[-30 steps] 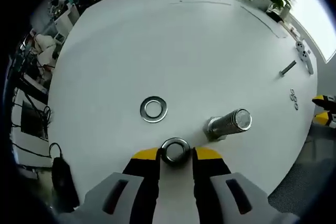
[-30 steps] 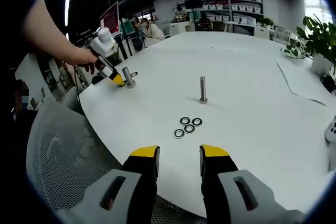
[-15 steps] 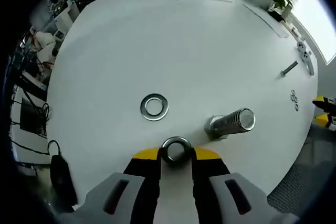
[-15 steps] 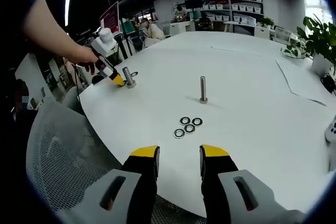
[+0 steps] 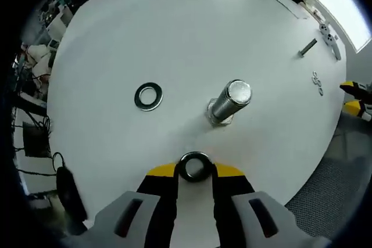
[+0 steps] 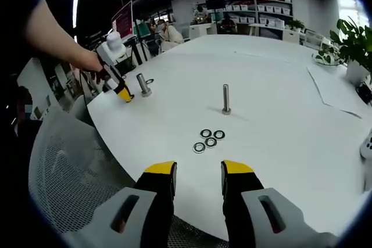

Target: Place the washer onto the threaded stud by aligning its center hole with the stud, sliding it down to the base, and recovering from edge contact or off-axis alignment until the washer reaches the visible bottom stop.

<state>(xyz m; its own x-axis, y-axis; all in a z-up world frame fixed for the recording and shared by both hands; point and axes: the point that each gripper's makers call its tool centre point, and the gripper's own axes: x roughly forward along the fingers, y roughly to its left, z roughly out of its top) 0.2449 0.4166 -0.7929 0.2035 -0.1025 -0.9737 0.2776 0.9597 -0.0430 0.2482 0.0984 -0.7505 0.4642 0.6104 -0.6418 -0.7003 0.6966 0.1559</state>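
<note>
My left gripper [image 5: 195, 171] is shut on a steel washer [image 5: 195, 156], held flat between its yellow tips. The thick threaded stud [image 5: 229, 101] stands upright on the white table [image 5: 174, 27], a short way ahead and slightly right of the held washer. A second washer [image 5: 138, 97] lies flat to the stud's left. In the right gripper view a hand holds the left gripper [image 6: 123, 92] just left of that stud [image 6: 142, 84]. My right gripper [image 6: 197, 175] is open and empty above the table's near edge.
A thinner stud [image 6: 225, 99] stands mid-table with three washers [image 6: 210, 142] in front of it. A mesh chair back [image 6: 75, 172] sits at the table's near left. Potted plants [image 6: 351, 45] and papers are at the far right. People sit at shelves behind.
The left gripper has drawn back from the thick stud with the washer still in it; the stud now sits further ahead in its view. The right gripper has not moved.
</note>
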